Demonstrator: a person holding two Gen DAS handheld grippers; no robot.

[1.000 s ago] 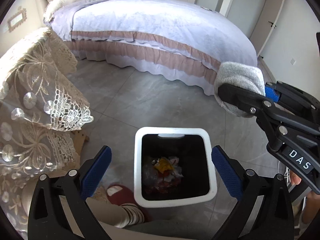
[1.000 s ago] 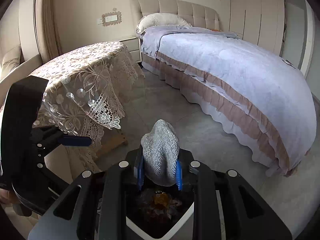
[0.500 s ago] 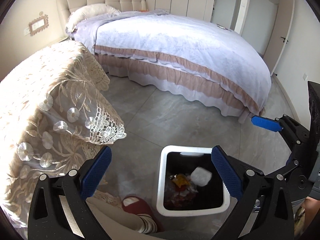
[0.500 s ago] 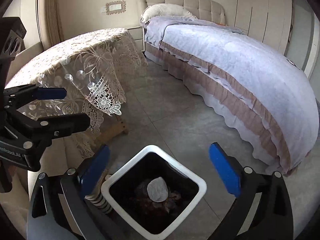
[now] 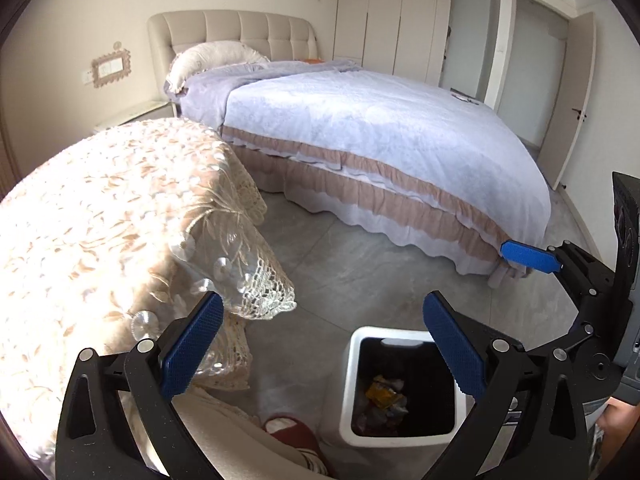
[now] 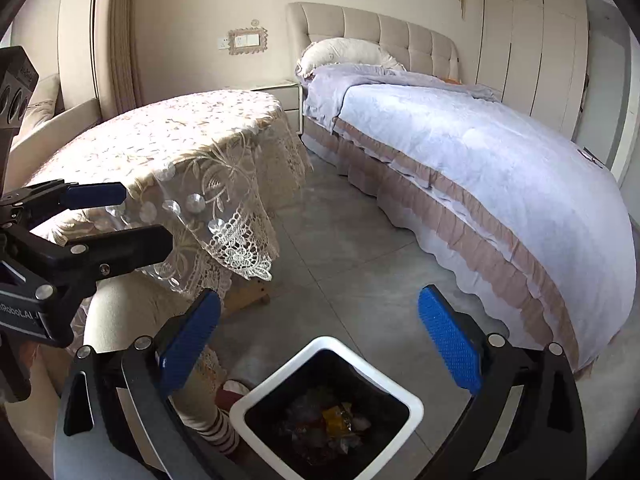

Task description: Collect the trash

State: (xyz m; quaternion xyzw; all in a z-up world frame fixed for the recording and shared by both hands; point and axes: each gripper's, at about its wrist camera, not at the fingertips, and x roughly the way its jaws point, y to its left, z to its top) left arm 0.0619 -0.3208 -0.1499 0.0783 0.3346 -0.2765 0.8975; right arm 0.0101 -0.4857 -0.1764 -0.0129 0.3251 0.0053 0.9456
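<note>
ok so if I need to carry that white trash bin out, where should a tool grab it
Probably the top rim of the white trash bin, coming straight down from above. The bin stands upright and open, so one finger can go inside and one outside the thin wall. The left tool and right tool are both open and empty.

The left hand-held gripper (image 5: 320, 344) is showing black plastic arms with silver screws and blue ribbed pads (image 5: 192, 344). The right hand-held gripper (image 6: 320, 340) is looking the same. The person is wearing beige trousers (image 6: 132, 312), a striped sock (image 6: 218, 428) and a dark red slipper (image 5: 290, 428).
</note>
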